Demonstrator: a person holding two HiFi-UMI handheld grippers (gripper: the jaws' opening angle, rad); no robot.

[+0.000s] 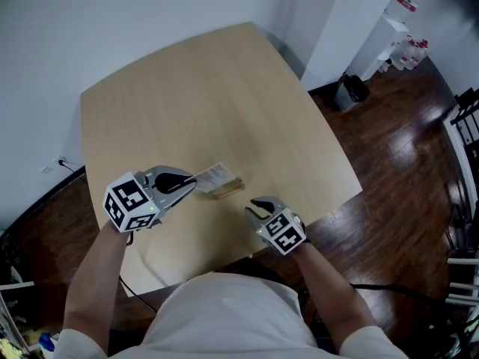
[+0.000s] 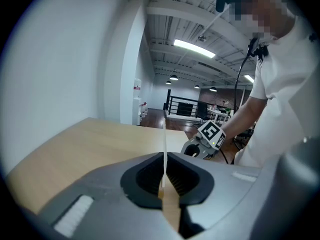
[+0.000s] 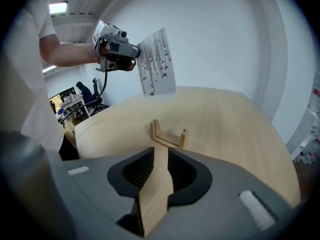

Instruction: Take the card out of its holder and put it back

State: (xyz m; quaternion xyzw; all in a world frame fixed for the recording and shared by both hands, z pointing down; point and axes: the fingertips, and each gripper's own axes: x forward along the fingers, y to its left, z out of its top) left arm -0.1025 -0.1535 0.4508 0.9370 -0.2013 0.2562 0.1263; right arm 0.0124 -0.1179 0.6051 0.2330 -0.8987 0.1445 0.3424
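My left gripper is shut on a white printed card and holds it in the air just left of and above the small wooden holder. In the left gripper view the card stands edge-on, pinched between the pads of the gripper. The right gripper view shows the holder empty on the table, with the card raised behind it in the left gripper. My right gripper rests low near the table's front edge, short of the holder; its jaws stand slightly apart, with nothing between them.
The light wooden table ends just behind my right gripper, with dark wood floor beyond. A black bin and a white unit with bottles stand by the far wall. A cable runs along the floor at the left.
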